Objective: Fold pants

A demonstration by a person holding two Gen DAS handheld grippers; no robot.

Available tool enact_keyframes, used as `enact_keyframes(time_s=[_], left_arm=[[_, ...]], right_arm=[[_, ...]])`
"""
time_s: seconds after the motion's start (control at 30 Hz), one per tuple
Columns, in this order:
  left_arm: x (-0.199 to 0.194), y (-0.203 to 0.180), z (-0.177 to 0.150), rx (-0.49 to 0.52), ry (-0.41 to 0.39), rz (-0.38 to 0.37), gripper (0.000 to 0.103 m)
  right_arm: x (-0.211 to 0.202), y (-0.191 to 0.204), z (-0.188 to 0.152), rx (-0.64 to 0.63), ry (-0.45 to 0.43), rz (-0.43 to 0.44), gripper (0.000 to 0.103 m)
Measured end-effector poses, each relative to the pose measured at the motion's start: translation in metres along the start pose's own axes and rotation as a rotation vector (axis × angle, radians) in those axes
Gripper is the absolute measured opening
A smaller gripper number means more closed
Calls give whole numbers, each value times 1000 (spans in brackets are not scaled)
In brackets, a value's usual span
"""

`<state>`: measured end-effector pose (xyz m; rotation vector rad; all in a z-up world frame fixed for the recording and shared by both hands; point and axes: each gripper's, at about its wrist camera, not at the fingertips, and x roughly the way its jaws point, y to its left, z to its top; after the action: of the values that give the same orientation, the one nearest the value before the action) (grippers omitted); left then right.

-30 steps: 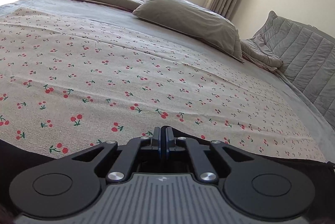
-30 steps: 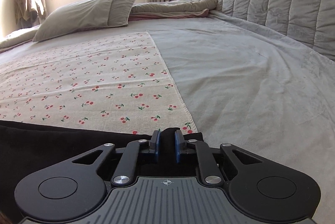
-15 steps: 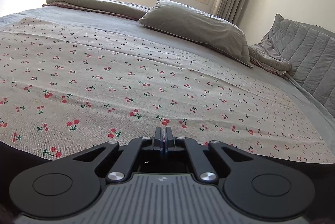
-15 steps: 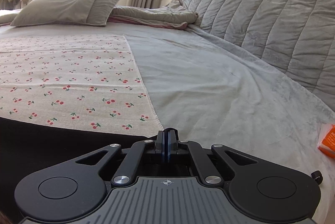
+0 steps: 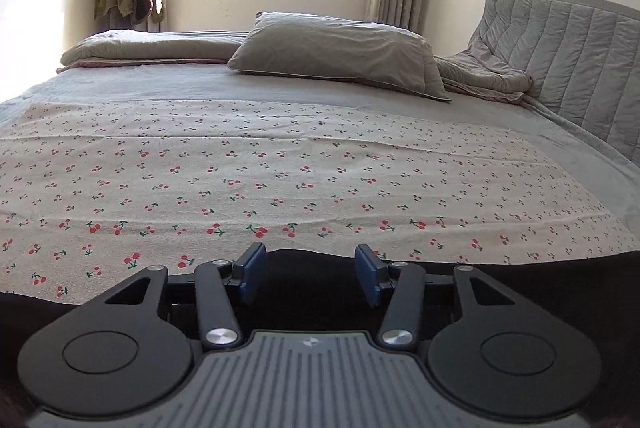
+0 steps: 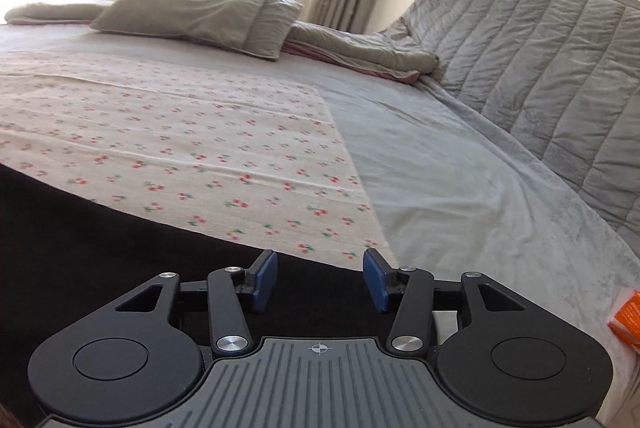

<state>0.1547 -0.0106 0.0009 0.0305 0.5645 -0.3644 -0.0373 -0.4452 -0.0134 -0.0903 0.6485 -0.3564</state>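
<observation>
Black pants [image 5: 560,280] lie flat on the cherry-print cloth [image 5: 280,167] at the near edge of the bed. In the left wrist view my left gripper [image 5: 310,268] is open, its blue pads [image 5: 252,270] apart over the pants' far edge, holding nothing. In the right wrist view the pants [image 6: 80,236] stretch from the left to below my right gripper [image 6: 320,278], which is open and empty over the pants' right end, near the cherry-print cloth's [image 6: 180,131] right edge.
A grey pillow [image 5: 340,51] and folded grey blankets [image 5: 480,79] lie at the far side of the bed. A quilted grey headboard [image 6: 540,67] rises on the right. An orange box [image 6: 628,320] sits on the grey sheet [image 6: 460,167] at far right.
Both grippers were shut on the pants' edge and have opened, letting the pants go. Both views have tilted up and drawn back slightly.
</observation>
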Motion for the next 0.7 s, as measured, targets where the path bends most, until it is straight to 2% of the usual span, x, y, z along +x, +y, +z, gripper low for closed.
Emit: enact_keyframes(time_s=[0.07,0.17,0.27,0.33,0.4,0.43,0.5,0.6,0.7], left_arm=[[-14,-19,-7,19,11,-84,66],[-29,-46,-24,68,31,-211,74],[-38,-70,-52,167,28,-359,84],[-38,-76,-69,237,35,-439,85],[-36,-77,-81,274,61,-486,85],[-34,-74,-86,275,82,-498,85],[-33,-64,-92,257,115,-531,85],[-40,-50,-97,263,154,-607,89],[-51,-49,-107,359,167,-647,90]], right_arm=[[-12,35,4,-24,-1,158,55],[-24,85,3,-107,-6,338,63],[-27,121,-7,-209,22,458,67],[-24,130,-18,-276,56,469,68],[-26,121,-29,-280,39,474,77],[-25,112,-32,-261,48,484,82],[-23,79,-41,-181,90,512,85],[-26,31,-57,-101,114,498,85],[-28,-17,-70,2,140,444,85]])
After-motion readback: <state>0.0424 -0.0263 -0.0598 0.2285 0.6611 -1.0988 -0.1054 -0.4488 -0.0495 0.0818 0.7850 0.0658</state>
